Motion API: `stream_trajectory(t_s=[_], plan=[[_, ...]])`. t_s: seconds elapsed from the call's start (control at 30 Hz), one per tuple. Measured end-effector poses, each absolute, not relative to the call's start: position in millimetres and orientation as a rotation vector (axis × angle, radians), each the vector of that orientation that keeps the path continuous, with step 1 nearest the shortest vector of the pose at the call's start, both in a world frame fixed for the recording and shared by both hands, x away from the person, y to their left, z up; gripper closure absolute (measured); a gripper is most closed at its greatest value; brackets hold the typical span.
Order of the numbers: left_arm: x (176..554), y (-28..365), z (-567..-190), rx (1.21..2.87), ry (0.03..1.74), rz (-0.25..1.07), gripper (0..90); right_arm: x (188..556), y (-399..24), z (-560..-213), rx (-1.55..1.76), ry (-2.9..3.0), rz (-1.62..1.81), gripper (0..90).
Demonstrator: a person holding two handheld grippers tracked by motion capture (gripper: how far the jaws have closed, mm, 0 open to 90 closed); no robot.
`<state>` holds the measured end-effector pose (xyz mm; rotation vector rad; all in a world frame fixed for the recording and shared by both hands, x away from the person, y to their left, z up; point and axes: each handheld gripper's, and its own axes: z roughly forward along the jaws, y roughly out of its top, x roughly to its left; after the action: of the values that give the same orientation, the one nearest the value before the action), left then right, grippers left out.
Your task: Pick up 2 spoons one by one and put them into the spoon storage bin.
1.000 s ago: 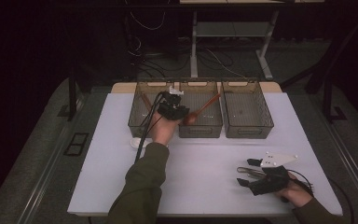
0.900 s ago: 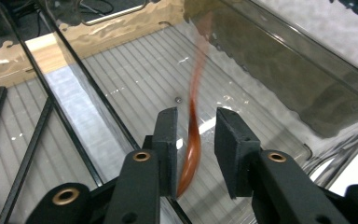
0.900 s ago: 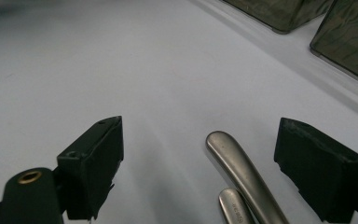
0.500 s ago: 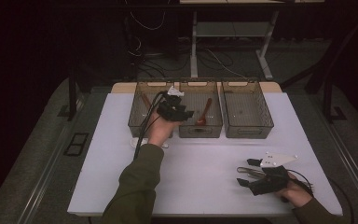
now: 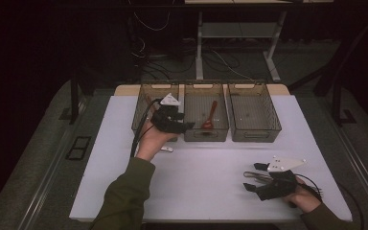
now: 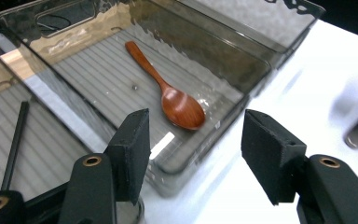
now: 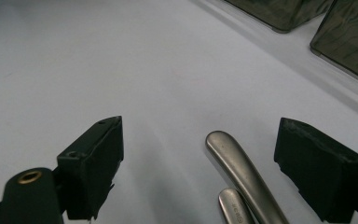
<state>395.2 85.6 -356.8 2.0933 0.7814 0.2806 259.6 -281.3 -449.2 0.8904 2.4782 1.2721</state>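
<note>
One wooden spoon lies in the middle bin

Left gripper (image 6: 193, 161) hangs near the bin's (image 6: 242, 100) near wall; its jaws have just been opening, nothing between them. The wooden spoon (image 6: 168, 91) rests inside. Right gripper (image 7: 207, 168) stands wide apart around two metal handles (image 7: 242, 175) at near right

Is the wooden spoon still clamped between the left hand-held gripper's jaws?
No. The wooden spoon lies on the floor of the middle bin, beyond the open left hand-held gripper.

Glossy wooden spoon (image 6: 179, 105), smoky clear plastic bin (image 6: 242, 70), brushed metal handles (image 7: 242, 172), matt white table (image 5: 211, 177)
</note>
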Motion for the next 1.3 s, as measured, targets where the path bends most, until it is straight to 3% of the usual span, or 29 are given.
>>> stream_trajectory(t_s=[0.17, 0.47, 0.67, 1.2, 1.3], plan=[[381, 102, -363, 2.131, 0.791, 0.304, 45.7, 260, -281, -449, 0.884, 2.481, 1.268, 15.6], [364, 137, -382, 2.151, 0.86, 0.329, 74.6, 260, -280, -450, 0.889, 2.483, 1.263, 15.6], [364, 160, -397, 2.172, 0.946, 0.354, 88.5, 260, -280, -450, 0.892, 2.481, 1.261, 15.6], [368, 210, -414, 2.17, 1.133, 0.43, 88.6, 260, -281, -450, 0.885, 2.482, 1.265, 15.6], [368, 220, -415, 2.156, 1.161, 0.427, 84.4, 260, -281, -450, 0.887, 2.482, 1.263, 15.6]])
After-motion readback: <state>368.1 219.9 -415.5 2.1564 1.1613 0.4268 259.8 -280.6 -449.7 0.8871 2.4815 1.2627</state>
